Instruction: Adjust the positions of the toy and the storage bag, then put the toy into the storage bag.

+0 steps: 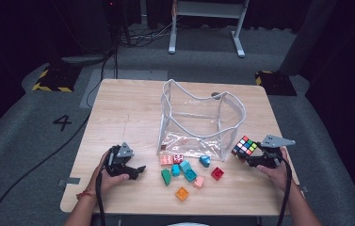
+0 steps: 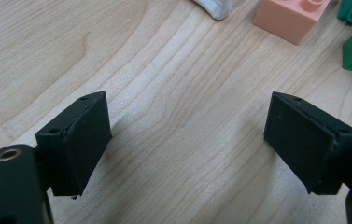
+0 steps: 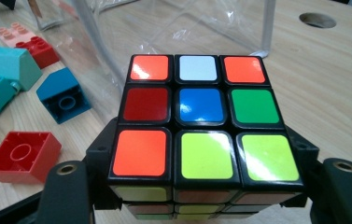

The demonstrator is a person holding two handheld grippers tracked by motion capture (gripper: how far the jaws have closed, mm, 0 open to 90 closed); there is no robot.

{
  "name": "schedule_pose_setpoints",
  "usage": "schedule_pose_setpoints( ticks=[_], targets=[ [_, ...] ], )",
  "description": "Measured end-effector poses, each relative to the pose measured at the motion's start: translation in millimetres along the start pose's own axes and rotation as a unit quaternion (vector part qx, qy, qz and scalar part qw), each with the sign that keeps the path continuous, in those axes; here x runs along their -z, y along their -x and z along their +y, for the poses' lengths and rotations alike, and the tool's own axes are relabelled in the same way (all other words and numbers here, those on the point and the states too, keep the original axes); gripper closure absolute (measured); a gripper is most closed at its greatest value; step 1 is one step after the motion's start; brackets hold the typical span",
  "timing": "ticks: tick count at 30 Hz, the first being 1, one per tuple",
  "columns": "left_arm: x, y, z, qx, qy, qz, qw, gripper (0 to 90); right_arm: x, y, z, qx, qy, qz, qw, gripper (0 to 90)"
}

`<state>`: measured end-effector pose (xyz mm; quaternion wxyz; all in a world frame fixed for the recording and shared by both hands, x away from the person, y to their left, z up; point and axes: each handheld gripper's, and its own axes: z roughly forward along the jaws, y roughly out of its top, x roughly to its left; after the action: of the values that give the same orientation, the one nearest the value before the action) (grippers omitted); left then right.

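Nearest the camera, the right gripper clamps a puzzle cube by two opposite sides, at right of centre in the high view, beside the clear bag. The cube looks rigid, light and glossy, so flat opposite faces seem the safest hold. The bag stands open and appears empty; toy bricks lie loose before it. At lower left, the left gripper rests agape, holding nothing.

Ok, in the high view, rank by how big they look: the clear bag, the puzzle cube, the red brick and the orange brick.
1. Clear bag, by far the largest.
2. Puzzle cube, held in the right gripper.
3. Red brick and orange brick: too alike to rank.
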<state>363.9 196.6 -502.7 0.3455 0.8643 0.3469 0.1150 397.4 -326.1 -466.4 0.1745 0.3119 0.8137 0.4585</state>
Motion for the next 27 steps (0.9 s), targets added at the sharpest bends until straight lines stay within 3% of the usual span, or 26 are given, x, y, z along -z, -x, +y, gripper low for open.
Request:
schedule_pose_setpoints(
  ticks=[7, 10, 17, 23, 27],
  targets=[
    [0.3, -0.2, 0.1, -0.002, 0.0, 0.004, 1.0, 14.9, 15.4, 8.0, 20.9, -0.006, 0.027, -0.011, 0.9996, 34.0],
    [0.0, 0.0, 0.0, 0.0, 0.0, 0.0, 1.0, 14.9, 18.4, 11.3, 31.8, -0.002, 0.028, -0.023, 0.9993, 34.0],
    [0.3, -0.2, 0.1, -0.003, 0.0, 0.004, 1.0, 14.9, 22.2, 17.3, 48.7, -0.005, 0.04, -0.027, 0.9988, 34.0],
    [0.3, -0.1, 0.1, -0.002, 0.0, 0.004, 1.0, 14.9, 27.9, 22.4, 70.4, 0.013, 0.039, -0.036, 0.9985, 34.0],
    [0.3, -0.2, 0.1, -0.003, 0.0, 0.004, 1.0, 14.9, 36.9, 24.8, 88.1, 0.019, 0.058, -0.046, 0.9971, 34.0]
  ],
)
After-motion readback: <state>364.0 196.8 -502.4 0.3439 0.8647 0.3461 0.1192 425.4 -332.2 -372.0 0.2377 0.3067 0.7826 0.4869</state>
